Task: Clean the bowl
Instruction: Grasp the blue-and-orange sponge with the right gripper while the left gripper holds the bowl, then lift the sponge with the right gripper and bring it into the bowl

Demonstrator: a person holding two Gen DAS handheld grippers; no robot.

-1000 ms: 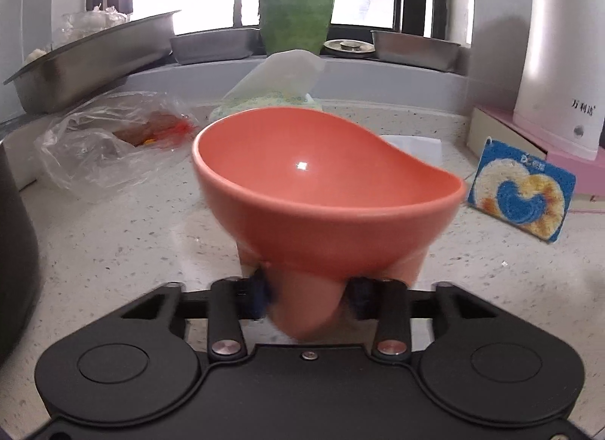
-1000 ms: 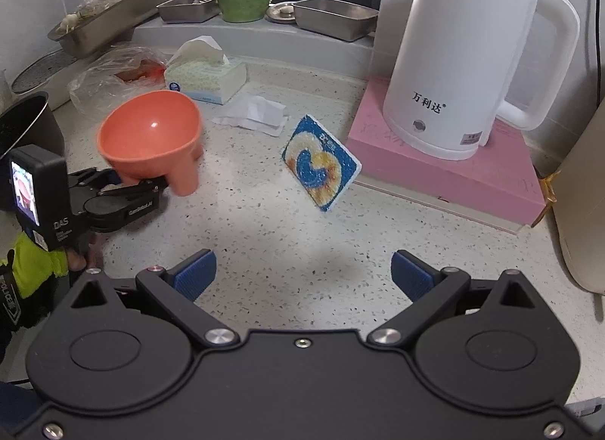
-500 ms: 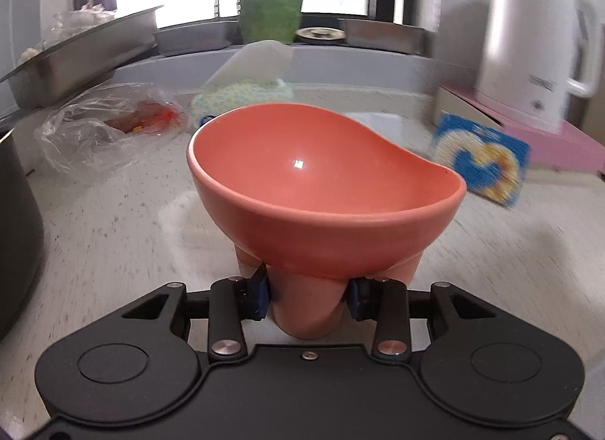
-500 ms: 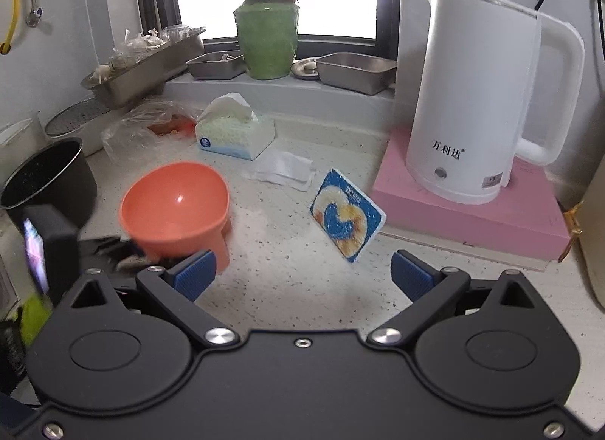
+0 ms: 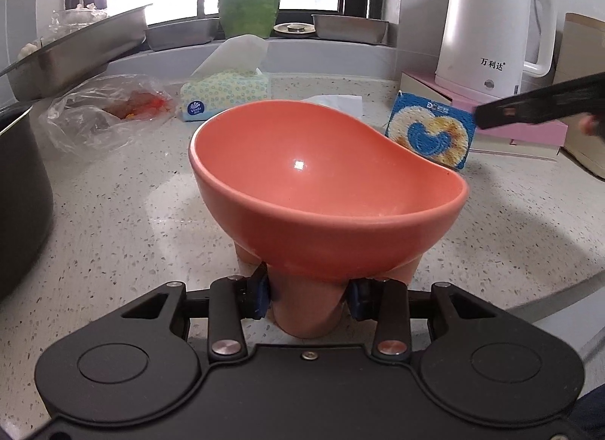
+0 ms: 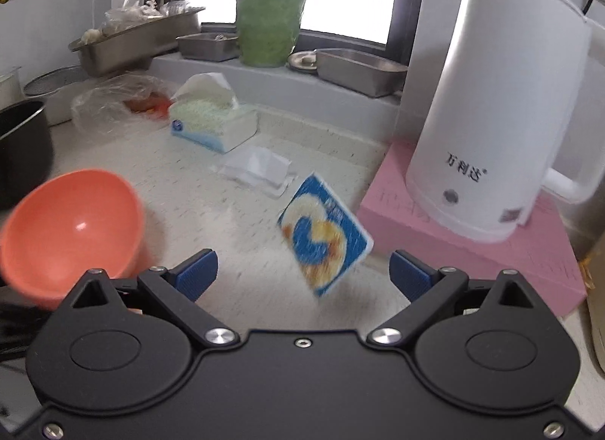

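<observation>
Left wrist view: our left tongs grip the coral bowl by 1 foot above the desk; our right tongs, spread empty, must next take the sponge.

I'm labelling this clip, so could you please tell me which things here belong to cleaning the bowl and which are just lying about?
For the job:
- bowl, held in the left tongs
- sponge
- right tongs, open

Lying about:
- kettle
- tissue box
- plastic bag
- vase
- metal trays
- dark pot
</observation>
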